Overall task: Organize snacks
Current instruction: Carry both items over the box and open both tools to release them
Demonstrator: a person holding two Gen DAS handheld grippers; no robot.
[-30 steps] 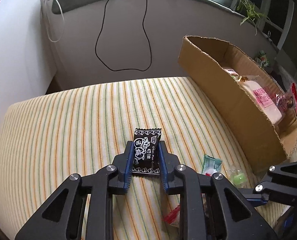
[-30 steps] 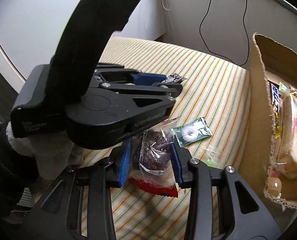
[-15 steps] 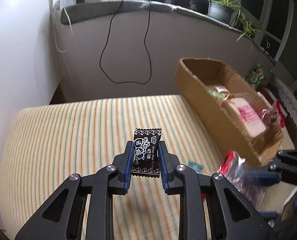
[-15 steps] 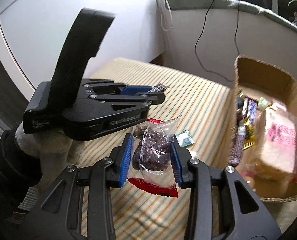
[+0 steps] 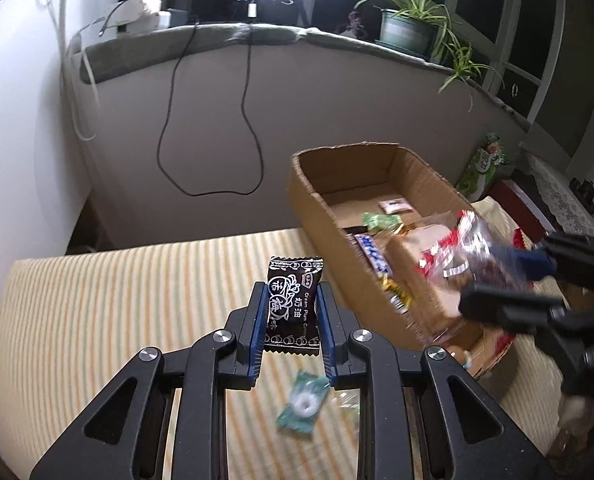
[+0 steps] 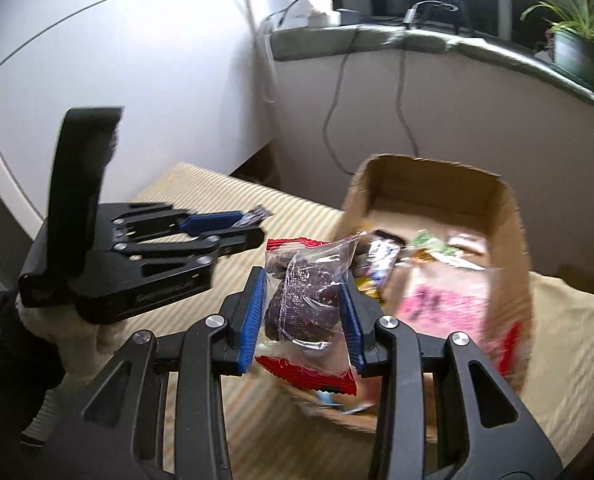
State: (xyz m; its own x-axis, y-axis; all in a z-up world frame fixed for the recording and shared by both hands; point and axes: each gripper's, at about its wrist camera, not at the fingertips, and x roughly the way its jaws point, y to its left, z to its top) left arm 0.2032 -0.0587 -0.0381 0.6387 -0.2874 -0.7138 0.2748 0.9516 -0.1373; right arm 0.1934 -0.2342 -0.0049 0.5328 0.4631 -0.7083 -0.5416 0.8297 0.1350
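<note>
My left gripper [image 5: 291,312] is shut on a black plum candy packet [image 5: 293,304], held above the striped tabletop. My right gripper [image 6: 303,304] is shut on a clear bag of dark dried fruit with red ends [image 6: 309,300], held just above the near left rim of the cardboard box [image 6: 509,224]. In the left wrist view that bag [image 5: 457,252] hangs blurred over the box [image 5: 321,208], with the right gripper [image 5: 509,280] behind it. The box holds a bread pack [image 6: 437,304] and several small snacks. A green mint candy [image 5: 303,404] lies on the cloth below my left gripper.
The table wears a yellow striped cloth [image 5: 97,300]. A grey wall with a dangling black cable [image 5: 249,120] rises behind it, and potted plants [image 5: 409,28] stand on the ledge. The left gripper [image 6: 233,224] and a gloved hand [image 6: 57,332] show left in the right wrist view.
Both grippers have risen from the cloth with their packets. The right one has carried the dried fruit bag rightward to the box. The mint candy stayed on the cloth.
</note>
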